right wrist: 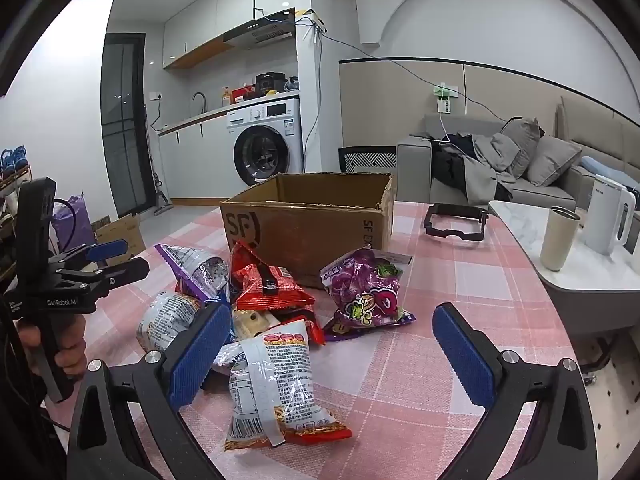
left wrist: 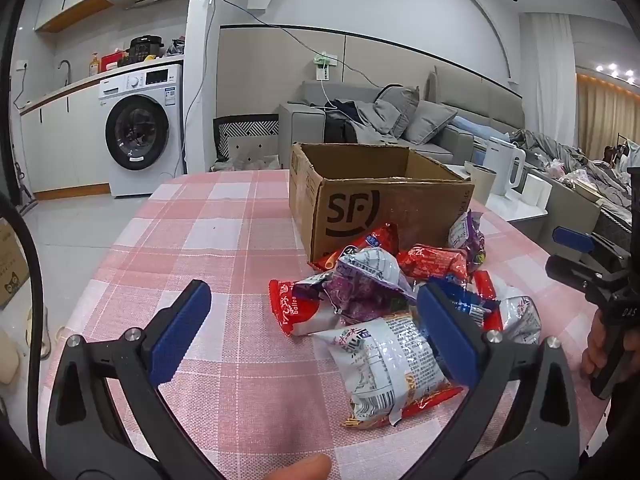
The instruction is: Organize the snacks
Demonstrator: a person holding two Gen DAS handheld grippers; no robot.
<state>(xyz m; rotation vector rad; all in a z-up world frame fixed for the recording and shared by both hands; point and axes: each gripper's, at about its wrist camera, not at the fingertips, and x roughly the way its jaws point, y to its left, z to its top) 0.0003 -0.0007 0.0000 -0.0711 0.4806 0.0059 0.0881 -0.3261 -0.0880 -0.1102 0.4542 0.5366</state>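
Snack packets [right wrist: 272,320] heaped before cardboard box [right wrist: 308,220]; both tongs gape

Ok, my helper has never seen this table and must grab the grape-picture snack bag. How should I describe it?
Find the open cardboard box marked SF on the pink checked tablecloth. Snack packets are heaped in front of it. The purple bag lies alone at the heap's right edge, near the box's corner; only it shows a cartoon grape face.

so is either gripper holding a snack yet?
No. Both the left gripper and right gripper are open and empty above the snack pile beside the cardboard box.
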